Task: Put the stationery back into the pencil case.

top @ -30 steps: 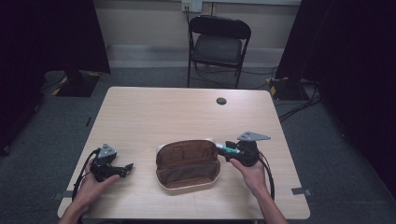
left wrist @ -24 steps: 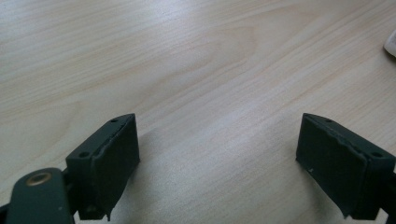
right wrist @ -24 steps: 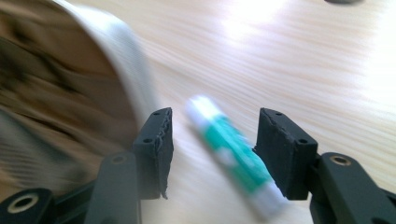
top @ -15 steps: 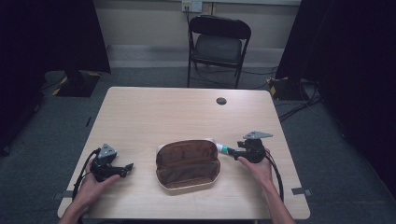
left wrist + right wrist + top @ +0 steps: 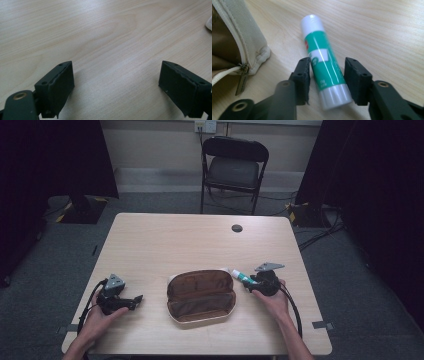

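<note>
Right gripper view: our right tool (image 5: 327, 75) has just been closing, jaws astride the glue stick (image 5: 324, 60), not clearly pressing | stick lies on the worktop (image 5: 165, 240) just beside the open pouch (image 5: 200, 295) | left tool (image 5: 116, 85) gapes wide, nothing between.

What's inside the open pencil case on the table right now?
The pencil case shows bare brown lining, nothing visibly inside; its near wall hides the bottom edge. The glue stick lies outside on the table, between the right gripper jaws.
</note>
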`<state>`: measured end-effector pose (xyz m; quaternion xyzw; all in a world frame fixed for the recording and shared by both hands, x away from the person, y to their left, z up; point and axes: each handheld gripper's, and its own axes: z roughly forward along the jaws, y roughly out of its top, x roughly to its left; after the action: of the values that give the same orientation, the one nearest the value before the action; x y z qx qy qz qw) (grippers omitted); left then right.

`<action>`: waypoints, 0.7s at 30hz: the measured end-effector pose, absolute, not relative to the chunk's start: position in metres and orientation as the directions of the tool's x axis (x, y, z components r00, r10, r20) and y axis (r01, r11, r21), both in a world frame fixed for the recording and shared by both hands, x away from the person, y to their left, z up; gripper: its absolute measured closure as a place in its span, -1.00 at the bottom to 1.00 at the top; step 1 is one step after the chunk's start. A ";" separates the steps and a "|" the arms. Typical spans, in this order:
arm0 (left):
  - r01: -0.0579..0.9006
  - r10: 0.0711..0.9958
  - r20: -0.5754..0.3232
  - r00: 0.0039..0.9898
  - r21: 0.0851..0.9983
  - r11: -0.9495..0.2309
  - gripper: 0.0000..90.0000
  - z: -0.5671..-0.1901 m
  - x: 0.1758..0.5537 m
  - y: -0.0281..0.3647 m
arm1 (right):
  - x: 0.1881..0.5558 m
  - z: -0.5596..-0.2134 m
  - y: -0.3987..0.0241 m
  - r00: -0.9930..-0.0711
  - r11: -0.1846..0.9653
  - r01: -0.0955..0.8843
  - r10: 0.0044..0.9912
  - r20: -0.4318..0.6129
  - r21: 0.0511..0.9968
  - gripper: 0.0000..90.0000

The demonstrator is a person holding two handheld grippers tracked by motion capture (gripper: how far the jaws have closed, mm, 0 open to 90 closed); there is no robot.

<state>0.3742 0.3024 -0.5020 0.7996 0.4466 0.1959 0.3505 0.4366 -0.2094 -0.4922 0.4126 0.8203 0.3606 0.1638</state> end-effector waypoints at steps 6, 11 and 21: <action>0.577 0.852 -0.001 0.523 0.736 -0.354 -0.72 -0.502 0.374 0.302 | 0.435 -0.492 -0.206 -0.604 0.410 0.549 0.797 0.007 0.729 0.46; 0.576 0.852 -0.001 0.524 0.738 -0.353 -0.72 -0.502 0.373 0.302 | 0.434 -0.492 -0.207 -0.600 0.400 0.558 0.800 0.021 0.727 0.47; 0.576 0.851 0.001 0.526 0.736 -0.356 -0.72 -0.502 0.373 0.302 | 0.421 -0.470 -0.222 -0.577 0.319 0.547 0.813 0.072 0.774 0.47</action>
<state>0.3732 0.3023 -0.5020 0.7999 0.4458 0.1960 0.3508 0.4208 -0.2221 -0.4700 0.4279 0.7946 0.3966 0.1682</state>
